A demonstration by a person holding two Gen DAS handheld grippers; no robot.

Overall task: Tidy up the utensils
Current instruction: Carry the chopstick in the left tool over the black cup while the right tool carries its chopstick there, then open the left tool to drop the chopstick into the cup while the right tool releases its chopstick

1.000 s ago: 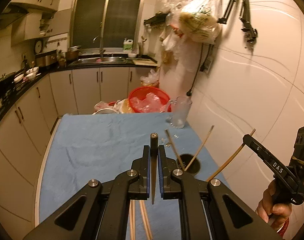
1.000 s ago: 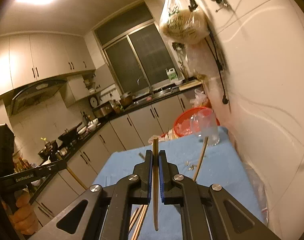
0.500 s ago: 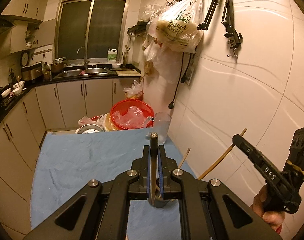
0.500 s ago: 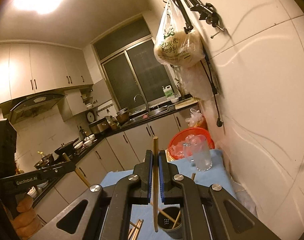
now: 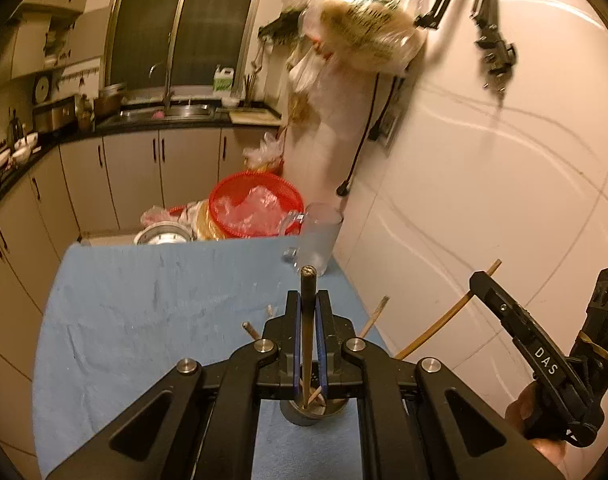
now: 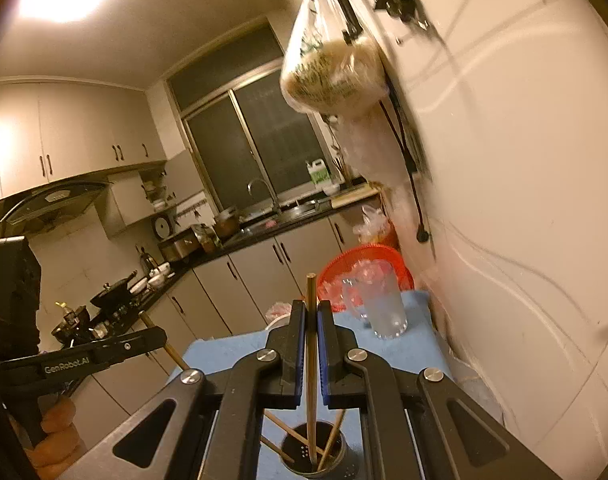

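Left gripper [image 5: 308, 344] is clamping a dark chopstick [image 5: 307, 320] upright between its pads, lower tip hanging inside the metal utensil holder [image 5: 310, 414] directly below. Right gripper [image 6: 311, 352] is clenching a pale wooden chopstick [image 6: 311, 320] likewise, its tip reaching down into the same holder [image 6: 316, 460], where several other chopsticks [image 6: 282, 428] are leaning. Holder is standing on a blue cloth [image 5: 144, 312] covering the table, near its right edge by the white wall [image 5: 484, 200]. A frosted glass jug [image 5: 318, 240] is sitting at the far right corner. Red basket [image 5: 256, 208] and grey kitchen cabinets [image 5: 144, 176] are lying beyond.
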